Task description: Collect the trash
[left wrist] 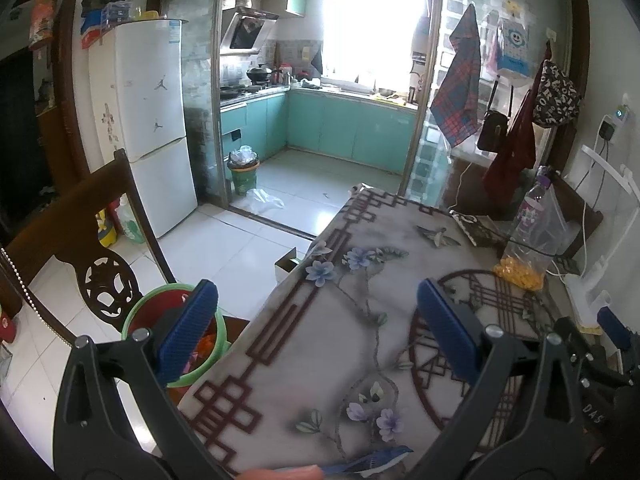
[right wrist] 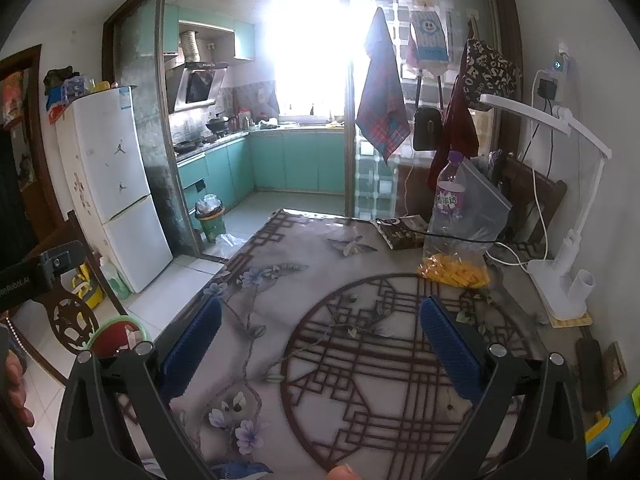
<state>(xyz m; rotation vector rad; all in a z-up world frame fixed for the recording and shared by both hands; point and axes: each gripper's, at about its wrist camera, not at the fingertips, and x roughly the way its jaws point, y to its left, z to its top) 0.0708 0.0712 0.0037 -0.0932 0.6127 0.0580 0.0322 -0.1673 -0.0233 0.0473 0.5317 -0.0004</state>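
My left gripper (left wrist: 316, 320) is open and empty, above the table's left edge. Its left finger hangs over a red bin with a green rim (left wrist: 140, 308) that stands beside the table and holds scraps. My right gripper (right wrist: 320, 336) is open and empty above the middle of the patterned tablecloth (right wrist: 320, 264). At the table's far right lie a clear bag of yellow pieces (right wrist: 456, 268), an empty plastic bottle with a purple label (right wrist: 448, 196) and a dark snack packet (right wrist: 400, 232). The bag (left wrist: 520, 272) and bottle (left wrist: 532, 204) also show in the left wrist view.
A dark wooden chair (left wrist: 100, 240) stands left of the table next to the bin. A white desk lamp (right wrist: 568, 264) and cables sit at the table's right edge by the wall. A fridge (left wrist: 152, 120) and a green kitchen bin (left wrist: 244, 172) stand further back.
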